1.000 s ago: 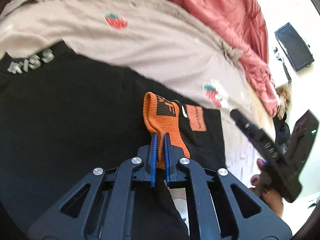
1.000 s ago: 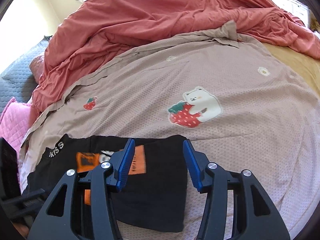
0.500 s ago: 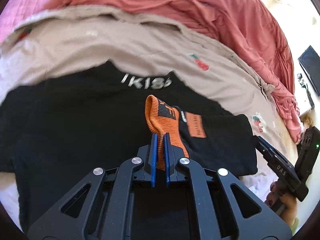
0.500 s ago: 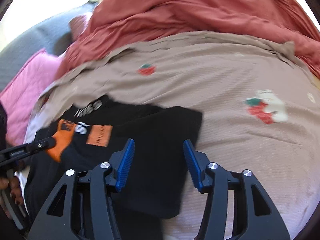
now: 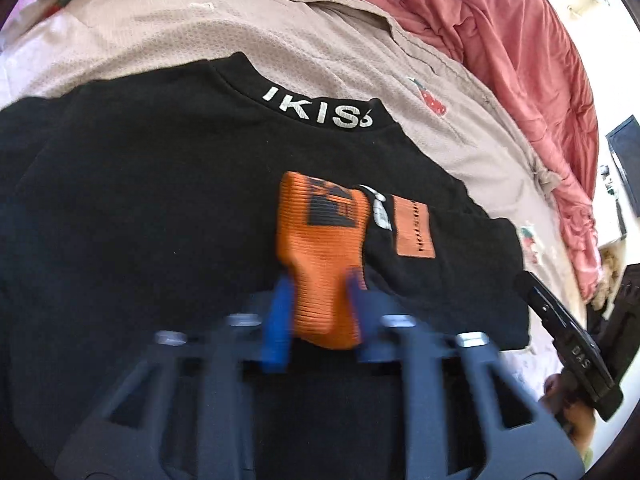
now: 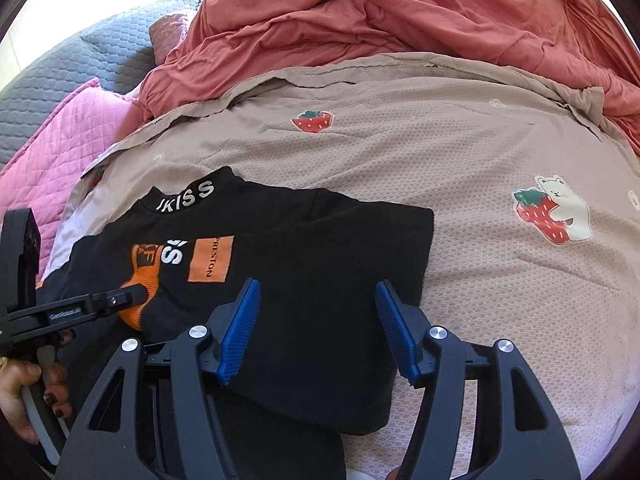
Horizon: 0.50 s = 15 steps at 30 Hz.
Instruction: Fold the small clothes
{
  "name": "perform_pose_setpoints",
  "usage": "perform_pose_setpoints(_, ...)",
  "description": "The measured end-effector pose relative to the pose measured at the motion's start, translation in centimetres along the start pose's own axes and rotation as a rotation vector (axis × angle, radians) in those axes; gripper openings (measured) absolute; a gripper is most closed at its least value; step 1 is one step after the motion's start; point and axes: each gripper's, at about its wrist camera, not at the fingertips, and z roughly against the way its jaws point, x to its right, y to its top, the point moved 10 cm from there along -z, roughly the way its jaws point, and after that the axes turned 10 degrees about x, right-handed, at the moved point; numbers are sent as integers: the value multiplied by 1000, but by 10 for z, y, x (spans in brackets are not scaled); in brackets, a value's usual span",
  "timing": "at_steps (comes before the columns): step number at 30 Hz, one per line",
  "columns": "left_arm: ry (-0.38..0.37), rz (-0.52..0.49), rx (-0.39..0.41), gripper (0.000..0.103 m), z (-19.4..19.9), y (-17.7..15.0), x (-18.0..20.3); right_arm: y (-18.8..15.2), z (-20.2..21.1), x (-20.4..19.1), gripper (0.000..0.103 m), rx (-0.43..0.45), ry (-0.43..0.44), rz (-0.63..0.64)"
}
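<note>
A black shirt (image 5: 160,200) with a white-lettered collar lies flat on the bed, its right side folded in. Its orange ribbed sleeve cuff (image 5: 320,272) rests on the chest beside an orange patch. My left gripper (image 5: 318,300) is blurred; its jaws are opening, with the cuff still between the blue fingers but no longer pinched. In the right wrist view the left gripper (image 6: 120,298) reaches in from the left over the cuff (image 6: 146,276). My right gripper (image 6: 316,320) hovers above the folded right part of the shirt (image 6: 320,260), its jaws opening and holding nothing.
The shirt lies on a beige blanket (image 6: 440,140) printed with strawberries and a bear. A rumpled red duvet (image 6: 400,12) is heaped behind it. A pink quilted cover (image 6: 60,132) and a grey one (image 6: 80,52) sit at the left. A hand (image 6: 24,396) holds the left gripper.
The left gripper carried the cuff across the shirt towards the collar, then its jaws spread and the cuff flattened. The right gripper swung left over the shirt and widened a little.
</note>
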Motion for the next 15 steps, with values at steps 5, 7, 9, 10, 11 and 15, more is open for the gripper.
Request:
perform_pose_setpoints(5, 2, -38, 105, 2, 26, 25, 2, -2, 0, 2, 59, 0, 4, -19)
perform_pose_setpoints(7, 4, -32, 163, 2, 45, 43, -4, -2, 0, 3, 59, 2, 6, -29)
perform_pose_setpoints(9, 18, -25, 215, 2, 62, 60, -16, -2, -1, 4, 59, 4, 0, -31)
perform_pose_setpoints(10, 36, -38, 235, 2, 69, 67, -22, -2, -1, 4, 59, 5, -3, -30)
perform_pose_setpoints(11, 59, -51, 250, 2, 74, 72, -29, -2, -1, 5, 59, 4, -5, -33)
perform_pose_setpoints(15, 106, -39, 252, 2, 82, 77, -59, -4, -3, 5, 59, 1, -10, -34)
